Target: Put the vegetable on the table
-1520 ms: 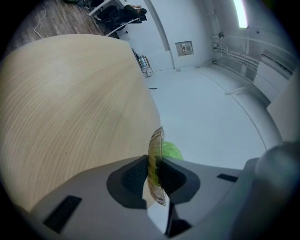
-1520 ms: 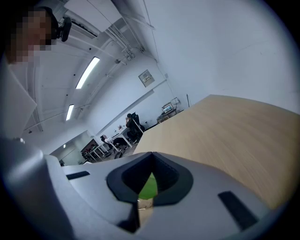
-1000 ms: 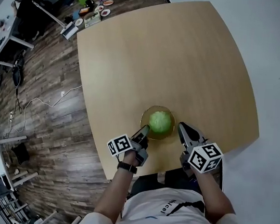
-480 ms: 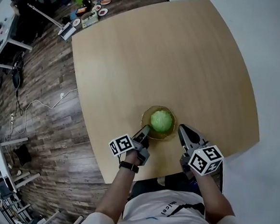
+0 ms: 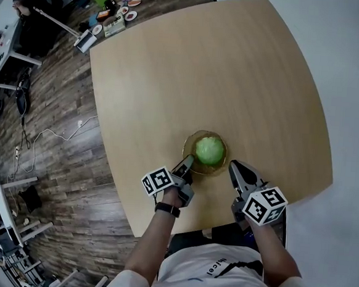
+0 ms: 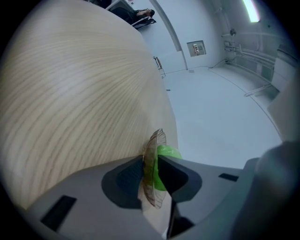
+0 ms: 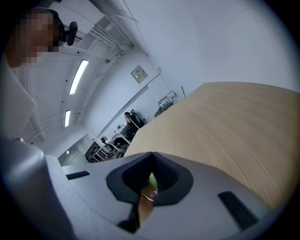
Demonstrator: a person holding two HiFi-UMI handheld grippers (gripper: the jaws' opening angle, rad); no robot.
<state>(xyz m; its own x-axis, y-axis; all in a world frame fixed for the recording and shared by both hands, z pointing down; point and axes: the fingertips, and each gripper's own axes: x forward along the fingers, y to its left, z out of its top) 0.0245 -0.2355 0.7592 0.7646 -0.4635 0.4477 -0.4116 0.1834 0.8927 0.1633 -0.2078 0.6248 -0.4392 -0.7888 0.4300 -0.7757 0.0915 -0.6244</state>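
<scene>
The left gripper [image 5: 186, 165] jaws clamp the left rim of the glass bowl [image 5: 220, 166]. The cabbage [image 5: 209, 149] sits inside the bowl. It is probably light, round and prone to rolling, so grip it across the middle. The right gripper [image 5: 234, 167], jaws together, waits just right of the bowl. The desk [image 5: 204, 67] edge runs near the bowl, and open surface lies beyond it.

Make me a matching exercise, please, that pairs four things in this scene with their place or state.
Things:
1. green vegetable
2. glass bowl
3. left gripper
4. right gripper

Places or states:
A. clamped on the bowl's rim
B. lying inside the bowl
C. jaws together, just off the bowl's right side
D. standing on the wooden table, near the person's edge

Pairs: 1-B, 2-D, 3-A, 4-C
</scene>
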